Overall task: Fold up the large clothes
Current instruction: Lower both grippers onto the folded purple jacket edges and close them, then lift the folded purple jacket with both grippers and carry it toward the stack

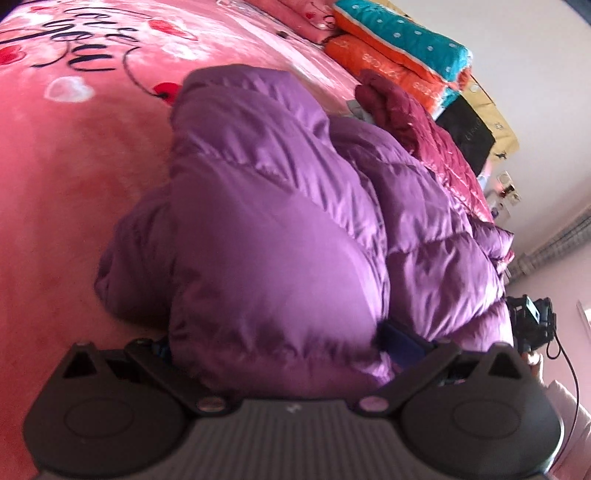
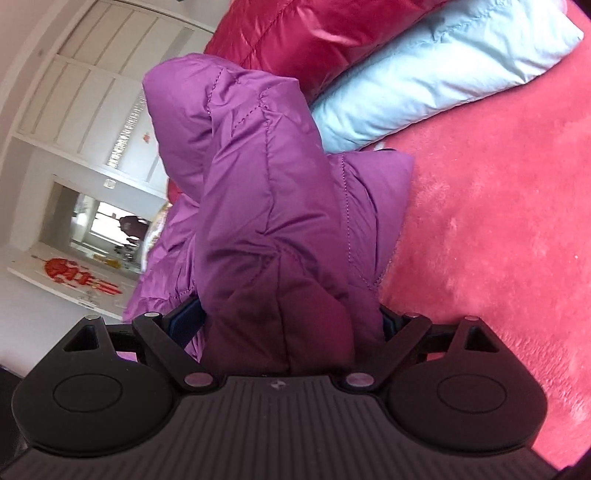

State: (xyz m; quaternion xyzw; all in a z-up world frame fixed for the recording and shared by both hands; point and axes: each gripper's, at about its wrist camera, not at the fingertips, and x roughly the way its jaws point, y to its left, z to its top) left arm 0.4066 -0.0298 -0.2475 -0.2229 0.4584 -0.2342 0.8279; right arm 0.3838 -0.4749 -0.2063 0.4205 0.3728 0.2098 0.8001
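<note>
Purple jacket [image 1: 266,221] fabric fills both wrist views — a glossy, quilted puffer with stitched seams, bunched in thick folds on the pink blanket [image 1: 74,184]. Both grippers pinch it: the left gripper [image 1: 280,343] has a puffy edge clamped between its blue pads, and the right gripper [image 2: 291,325] grips a creased, doubled-over flap that stands up from the bed. Behind lie a crimson jacket [image 2: 314,33] and a pale blue one [image 2: 424,85]; 2 folded blankets [image 1: 399,48] sit stacked farther off.
</note>
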